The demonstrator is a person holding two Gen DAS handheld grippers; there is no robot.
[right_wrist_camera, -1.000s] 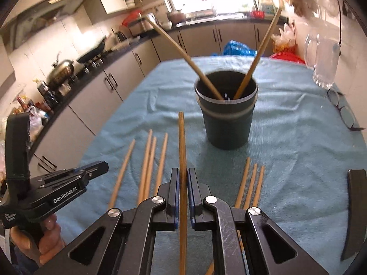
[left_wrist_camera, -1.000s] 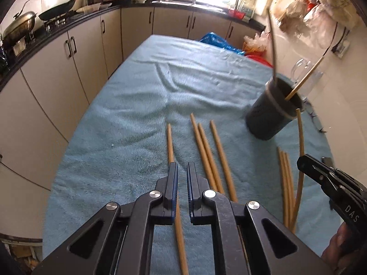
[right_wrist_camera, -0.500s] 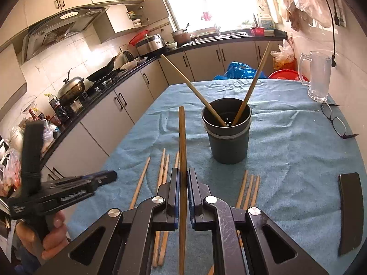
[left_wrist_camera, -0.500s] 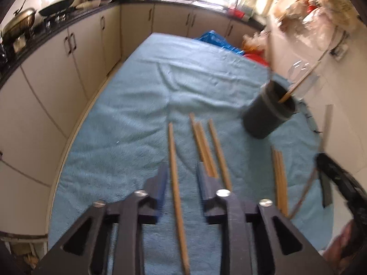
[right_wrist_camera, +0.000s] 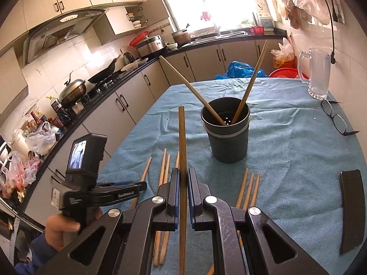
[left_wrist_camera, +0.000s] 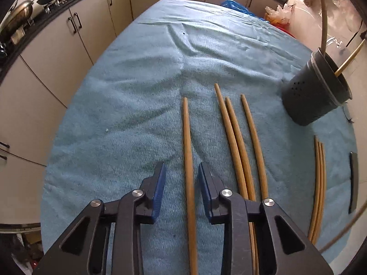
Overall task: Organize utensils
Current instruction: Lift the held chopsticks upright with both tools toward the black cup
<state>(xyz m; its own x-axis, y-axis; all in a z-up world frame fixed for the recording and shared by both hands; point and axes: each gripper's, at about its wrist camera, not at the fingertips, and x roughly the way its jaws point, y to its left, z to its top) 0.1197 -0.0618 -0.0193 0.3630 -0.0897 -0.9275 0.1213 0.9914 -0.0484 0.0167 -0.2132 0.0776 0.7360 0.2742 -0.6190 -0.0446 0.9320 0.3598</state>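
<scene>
Chopsticks are the items under sorting; most lie on the blue towel (left_wrist_camera: 137,73), taken here as the reference surface. Two chopsticks (right_wrist_camera: 248,87) lean out of the dark holder cup (right_wrist_camera: 226,135), which stands upright on the towel's right half, short of its far edge. The towel's far half, beyond the cup and the loose sticks, is bare and wrinkled, with free room out to the far edge. The left edge runs close alongside the cabinets (left_wrist_camera: 57,52). At the right edge stand a glass jug (right_wrist_camera: 317,73), a pair of glasses (right_wrist_camera: 337,119) and a flat black case (right_wrist_camera: 352,208).

On the towel's near half: one single chopstick (left_wrist_camera: 188,151), then a group of three (left_wrist_camera: 240,144) just to its right, then a tighter bundle of three (left_wrist_camera: 320,183) near the right edge.

The left gripper (left_wrist_camera: 181,183) points steeply down at the towel, jaws narrowly apart, having just been opening; the single chopstick lies between them on the cloth, with a gap on either side. The right gripper (right_wrist_camera: 183,183) is clamped on one chopstick (right_wrist_camera: 182,142), held clear above the towel's near half with its tip angled toward the cup.
</scene>
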